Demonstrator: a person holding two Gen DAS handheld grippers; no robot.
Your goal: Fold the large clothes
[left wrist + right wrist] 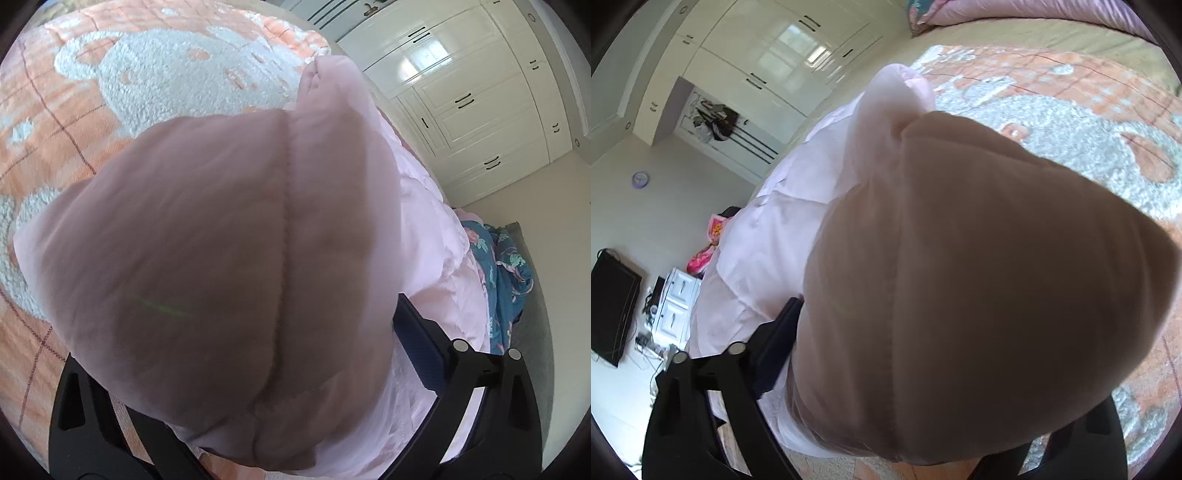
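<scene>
Left wrist view: pink padded garment [221, 258] is filling centre frame, hiding both grippers' fingers; their state cannot be told. Bulky fabric is risking slipping onto the bed [92, 122].

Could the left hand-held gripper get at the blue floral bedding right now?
Probably not. The left hand-held gripper looks full of the pink coat, which billows over its fingers, and the floral bedding lies beyond more coat.
</scene>
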